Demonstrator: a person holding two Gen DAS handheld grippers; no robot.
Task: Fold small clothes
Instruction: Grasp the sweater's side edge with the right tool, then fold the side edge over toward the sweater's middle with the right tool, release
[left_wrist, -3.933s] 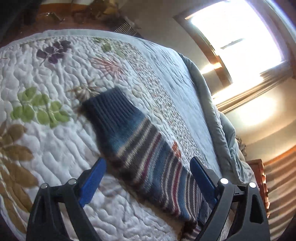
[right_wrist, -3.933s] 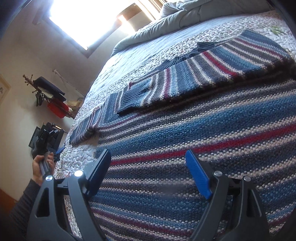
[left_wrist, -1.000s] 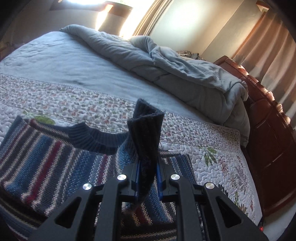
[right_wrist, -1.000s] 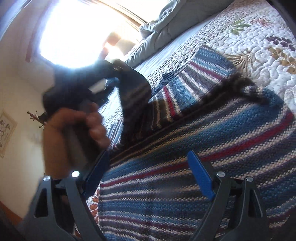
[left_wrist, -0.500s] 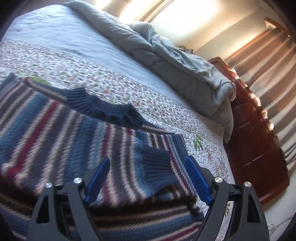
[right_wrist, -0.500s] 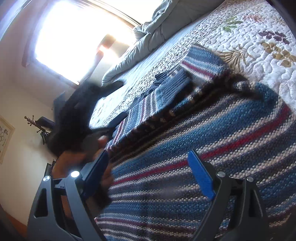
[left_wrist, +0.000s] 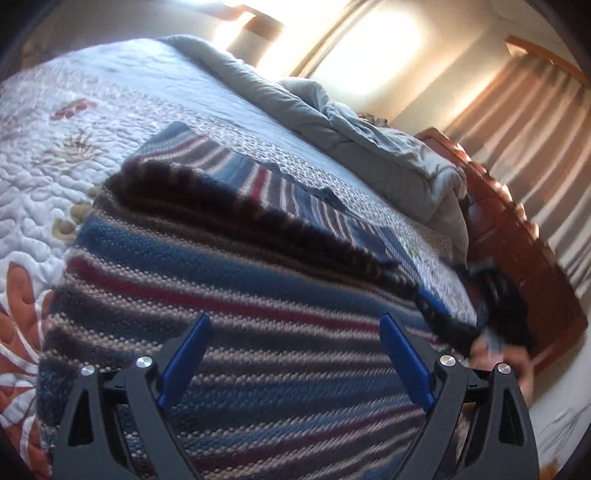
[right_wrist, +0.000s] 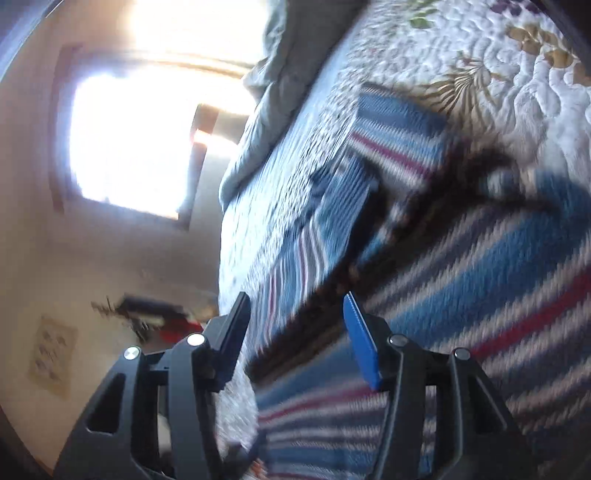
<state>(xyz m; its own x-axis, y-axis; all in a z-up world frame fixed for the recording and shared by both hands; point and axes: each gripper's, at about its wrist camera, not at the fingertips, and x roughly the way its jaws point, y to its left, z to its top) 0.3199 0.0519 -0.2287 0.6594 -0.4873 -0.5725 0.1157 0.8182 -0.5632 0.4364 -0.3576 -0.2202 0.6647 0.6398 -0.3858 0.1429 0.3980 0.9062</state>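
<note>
Changing: your left gripper (left_wrist: 293, 356) let go of the sleeve cuff it pinched a second ago; its blue fingers are now spread wide over the striped blue, red and grey knitted sweater (left_wrist: 229, 295).
Meaning: that sleeve now lies folded in; I think the body fold comes next.
Right gripper (right_wrist: 295, 334): part open, pinching nothing, at the sweater's left edge.
Sweater place: flat on the white flowered quilt (left_wrist: 33, 177).
Room: bare quilt left; crumpled grey duvet (left_wrist: 354, 133) far; bed edge right.

Quilted floral bedspread (left_wrist: 44, 155), rumpled grey duvet (left_wrist: 369, 140), wooden footboard (left_wrist: 517, 251), striped curtains (left_wrist: 546, 122), bright window (right_wrist: 133, 140).
</note>
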